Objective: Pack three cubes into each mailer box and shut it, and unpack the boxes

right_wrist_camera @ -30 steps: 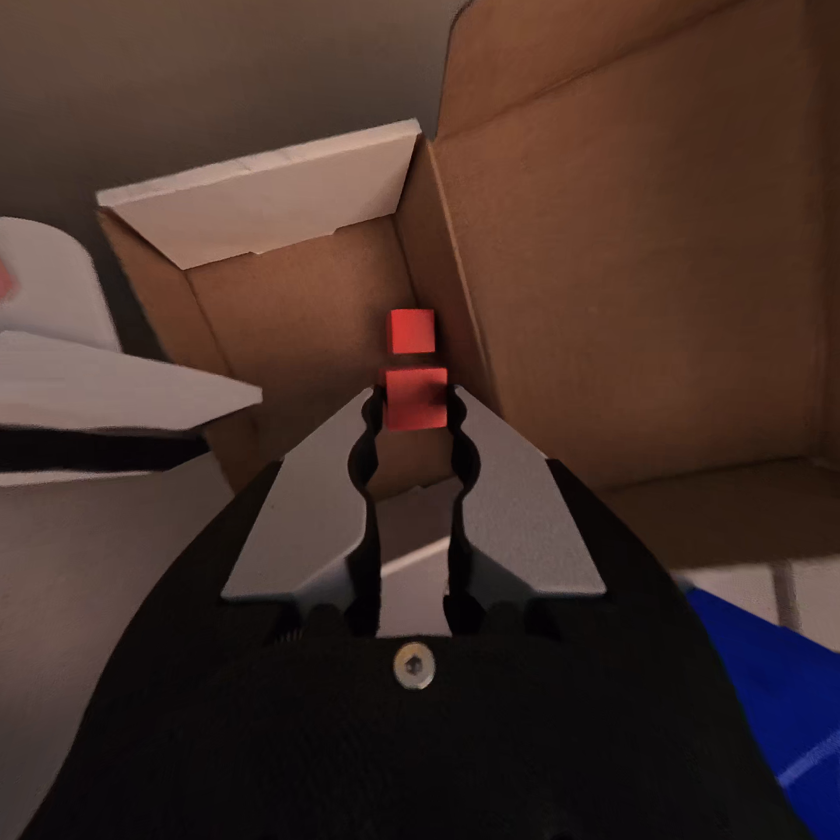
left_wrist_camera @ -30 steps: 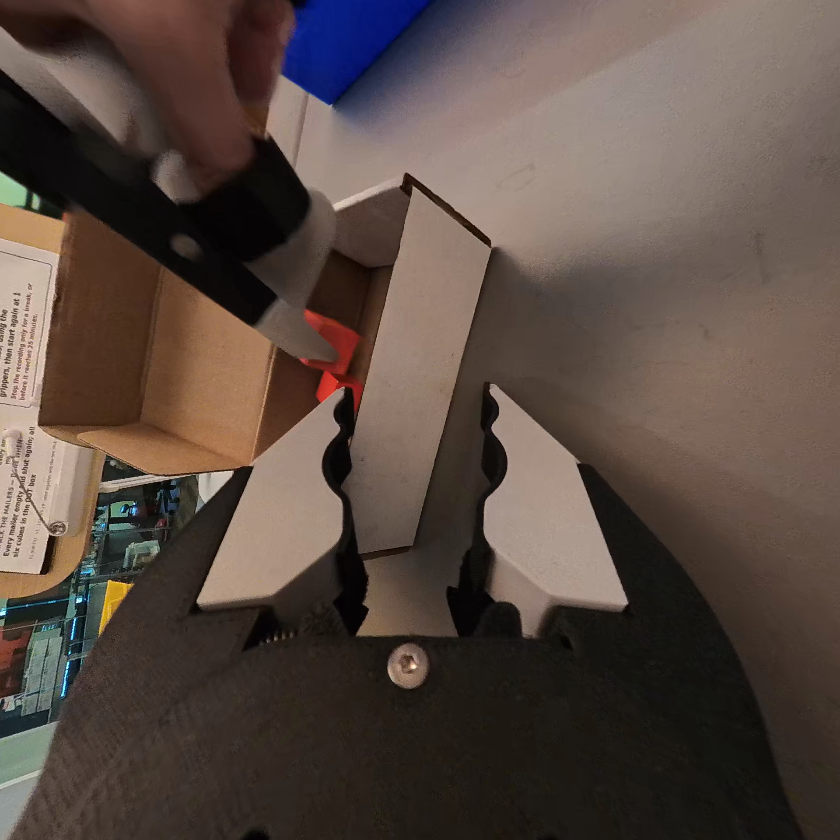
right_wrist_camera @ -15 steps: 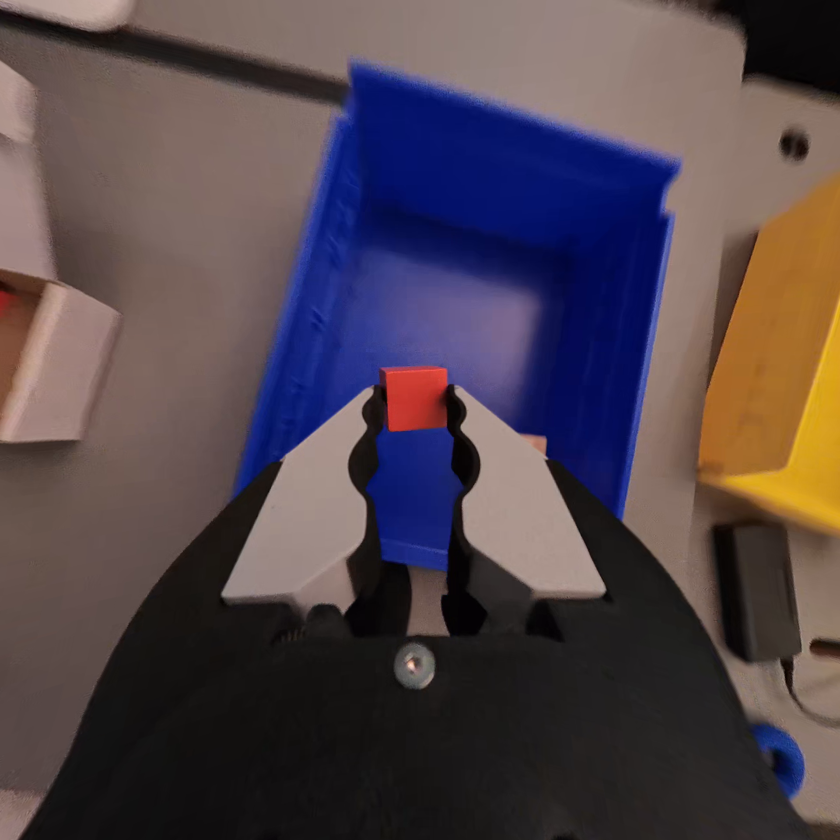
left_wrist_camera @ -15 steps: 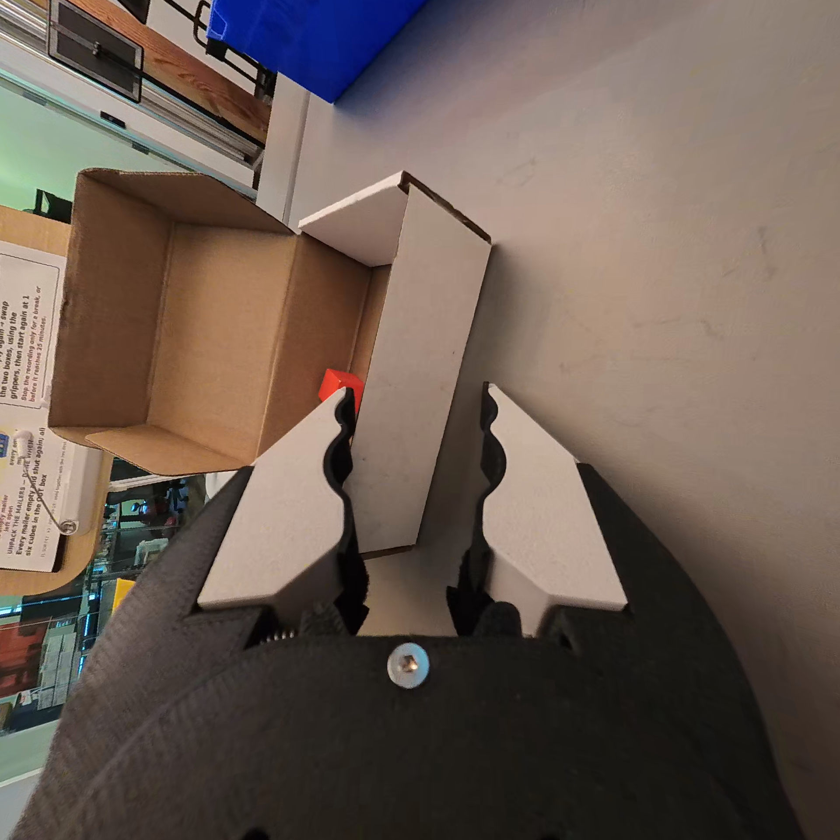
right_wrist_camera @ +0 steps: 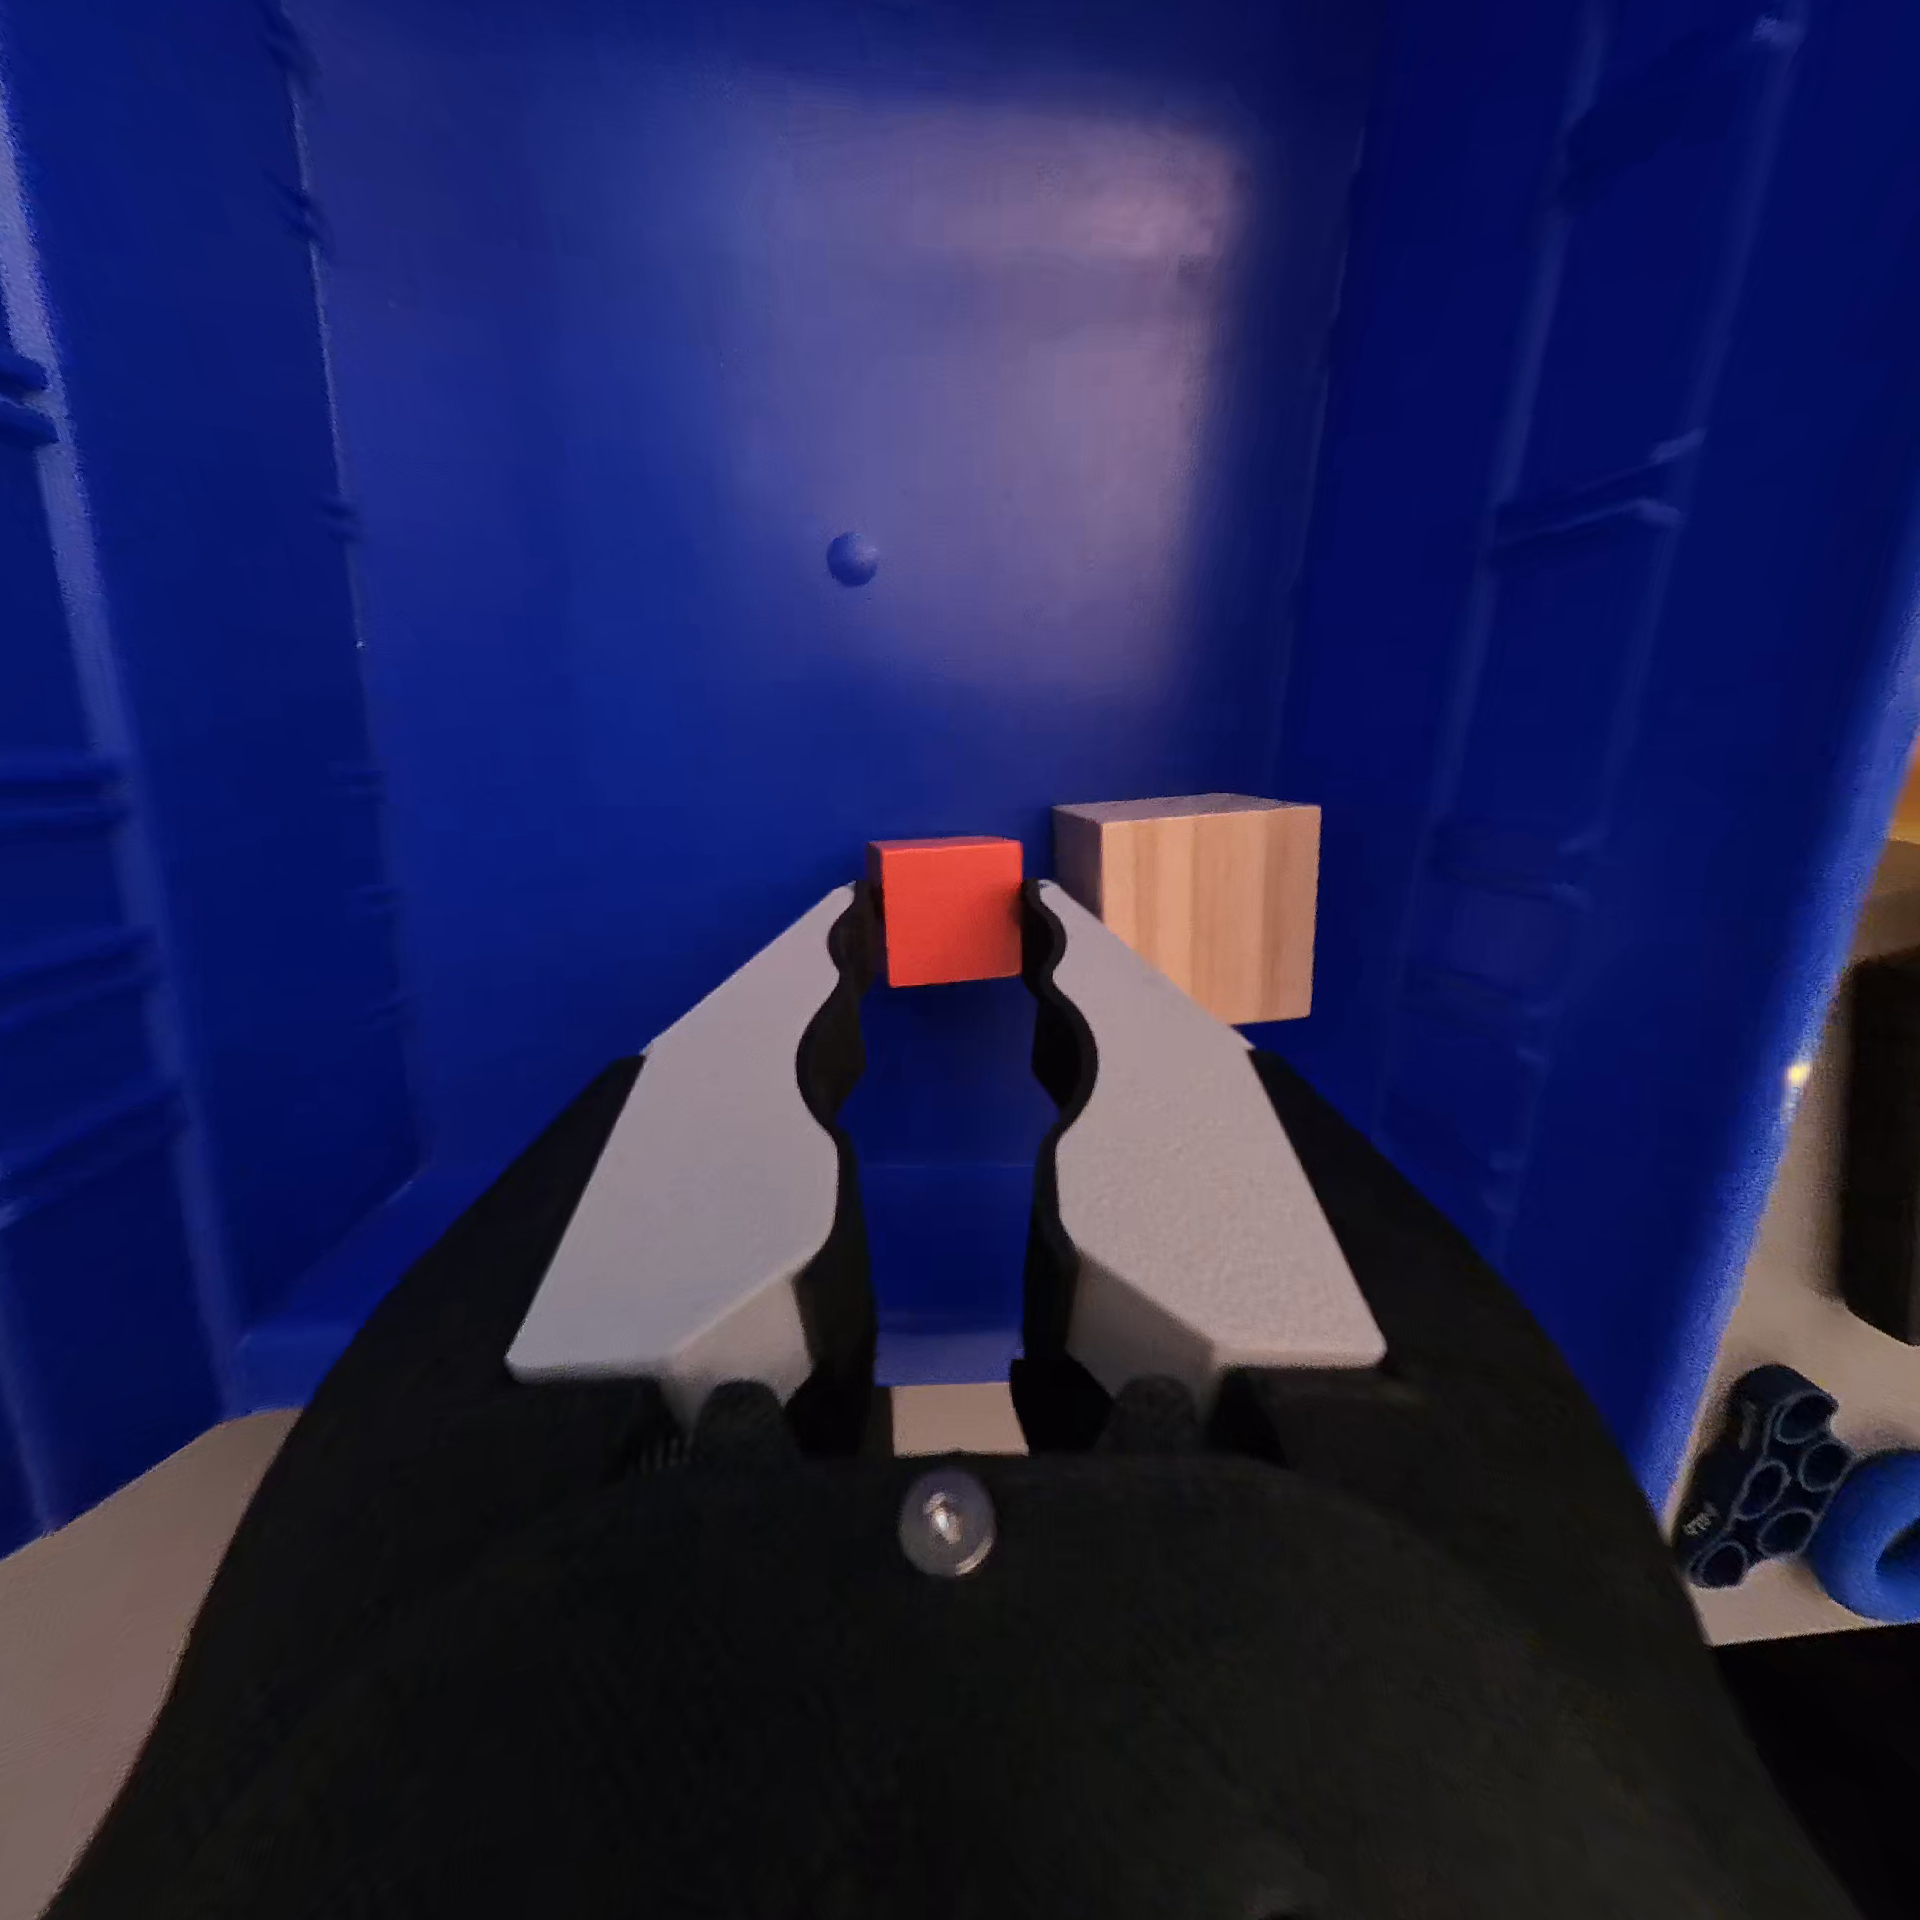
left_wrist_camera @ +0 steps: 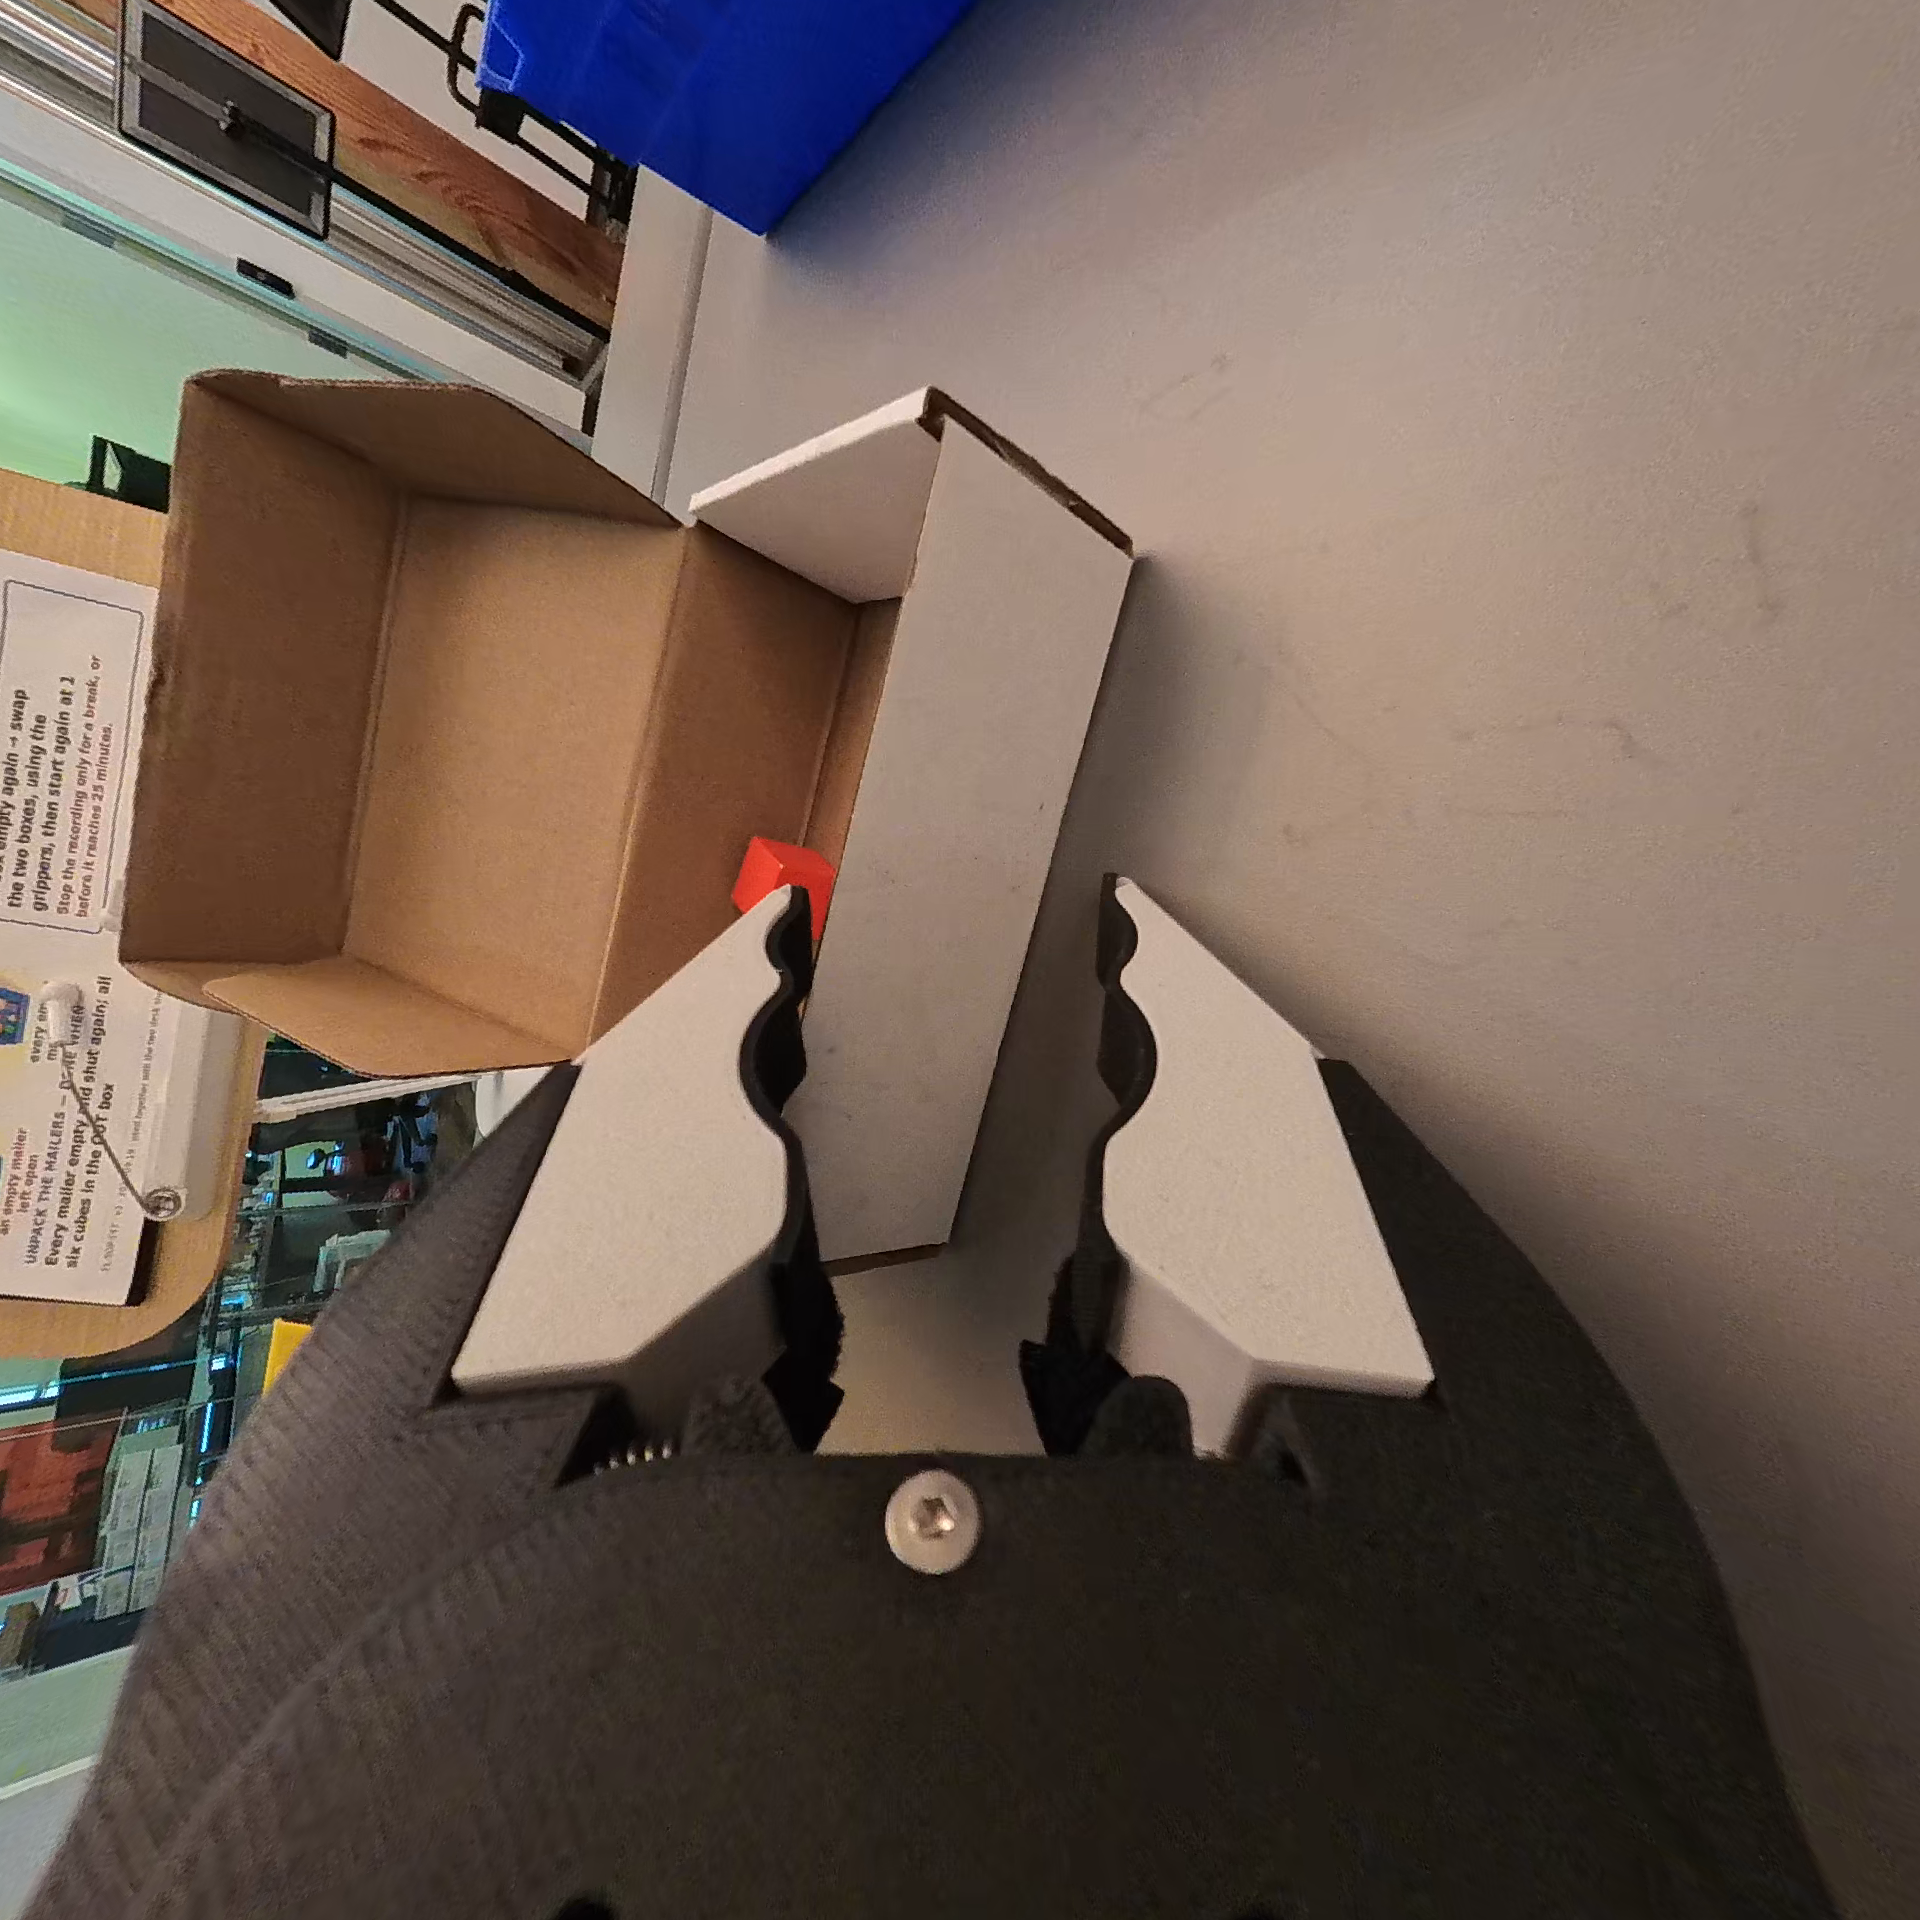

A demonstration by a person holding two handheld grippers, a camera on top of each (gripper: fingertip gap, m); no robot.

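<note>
Wooden cube (right_wrist_camera: 1205,914) beside held red cube (right_wrist_camera: 945,912)

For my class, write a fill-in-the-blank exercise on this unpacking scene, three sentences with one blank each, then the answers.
1. The right tool grips a ____ cube over the blue bin.
2. The cube already lying in the bin is made of bare ____.
3. The left tool has its fingers ____ around the mailer box's white wall.

Answers: red; wood; open

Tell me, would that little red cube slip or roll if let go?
The red cube probably won't roll: its faces are flat and square. It looks rigid, with crisp edges where the right hand-held gripper pinches it. Likely light; the tips alone hold it above the blue bin.
</note>
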